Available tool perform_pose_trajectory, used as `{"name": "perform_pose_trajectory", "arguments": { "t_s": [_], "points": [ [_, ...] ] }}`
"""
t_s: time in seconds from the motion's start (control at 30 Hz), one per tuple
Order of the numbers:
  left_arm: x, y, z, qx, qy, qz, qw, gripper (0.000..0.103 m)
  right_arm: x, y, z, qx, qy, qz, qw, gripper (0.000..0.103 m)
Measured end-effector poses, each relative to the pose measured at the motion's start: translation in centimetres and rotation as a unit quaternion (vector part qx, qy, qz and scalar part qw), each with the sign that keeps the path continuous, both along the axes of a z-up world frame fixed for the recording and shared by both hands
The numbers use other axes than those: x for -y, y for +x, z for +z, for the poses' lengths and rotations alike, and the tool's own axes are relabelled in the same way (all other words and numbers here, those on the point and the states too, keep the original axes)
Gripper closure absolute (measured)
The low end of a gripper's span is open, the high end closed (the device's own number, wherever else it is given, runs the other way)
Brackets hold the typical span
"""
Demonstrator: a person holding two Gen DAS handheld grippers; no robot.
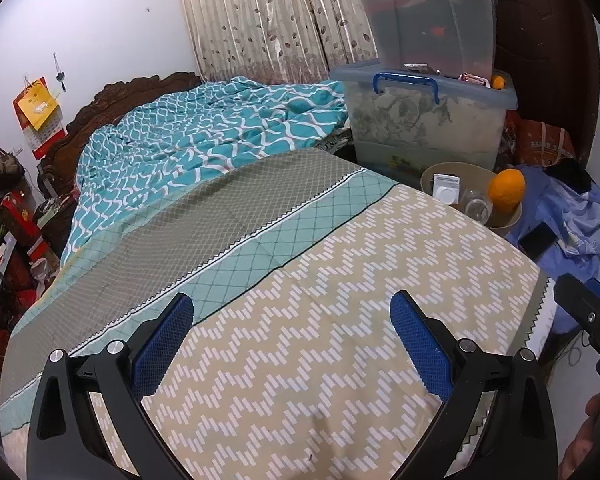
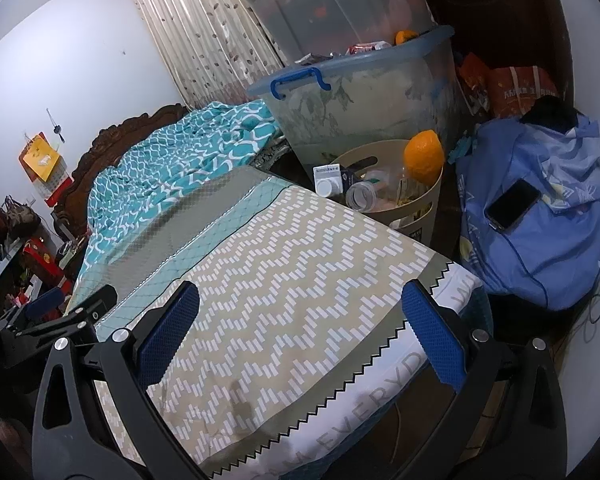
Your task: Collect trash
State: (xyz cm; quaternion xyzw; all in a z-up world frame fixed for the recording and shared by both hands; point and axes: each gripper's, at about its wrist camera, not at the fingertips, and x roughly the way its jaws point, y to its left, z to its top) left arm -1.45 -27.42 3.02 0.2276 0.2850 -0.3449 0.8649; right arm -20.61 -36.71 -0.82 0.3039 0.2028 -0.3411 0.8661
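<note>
A beige waste basket [image 2: 424, 208] stands beside the bed's right edge; it also shows in the left wrist view [image 1: 430, 174]. In it lie an orange peel [image 2: 424, 156], a clear plastic bottle [image 2: 364, 194] and a small white box [image 2: 328, 174]. The peel [image 1: 506, 190], bottle [image 1: 476, 204] and box [image 1: 446, 188] show in the left wrist view too. My left gripper [image 1: 292, 332] is open and empty over the patterned bed sheet [image 1: 320, 300]. My right gripper [image 2: 300, 320] is open and empty over the sheet's corner, well short of the basket.
Two stacked clear storage boxes [image 2: 360, 92] stand behind the basket. A blue bag [image 2: 540, 240] with a black phone [image 2: 512, 204] on it lies to the right. A teal quilt [image 1: 204, 132] covers the far bed. Cluttered shelves [image 1: 4, 240] are at the left.
</note>
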Motion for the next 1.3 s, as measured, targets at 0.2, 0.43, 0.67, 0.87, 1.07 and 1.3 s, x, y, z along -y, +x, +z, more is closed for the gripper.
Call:
{"name": "perform_pose_trajectory", "arguments": {
  "t_s": [0.2, 0.43, 0.67, 0.87, 1.07, 1.3],
  "points": [
    [-0.3, -0.4, 0.2, -0.002, -0.001, -0.001, 1.0000, 0.008, -0.4, -0.1, 0.4, 0.004, -0.001, 0.002, 1.000, 0.003],
    [-0.8, -0.5, 0.3, -0.003, -0.003, 0.004, 1.0000, 0.008, -0.8, -0.1, 0.5, 0.007, 0.001, 0.004, 1.000, 0.003],
    [-1.5, -0.3, 0.6, 0.000, -0.003, 0.015, 0.9999, 0.008, -0.9, -0.2, 0.6, 0.010, 0.000, 0.003, 1.000, 0.003],
    [-1.7, -0.4, 0.5, 0.003, 0.000, 0.016, 0.9999, 0.008, -1.1, -0.2, 0.8, 0.011, -0.001, 0.002, 1.000, 0.003],
    [-1.7, -0.5, 0.4, 0.002, 0.003, 0.015, 0.9999, 0.008, -1.2, -0.3, 0.8, 0.011, -0.002, 0.001, 1.000, 0.003],
    [-1.7, -0.3, 0.1, 0.000, 0.007, 0.019, 0.9998, 0.008, -1.1, -0.3, 0.8, 0.010, 0.001, 0.001, 1.000, 0.003]
  ]
}}
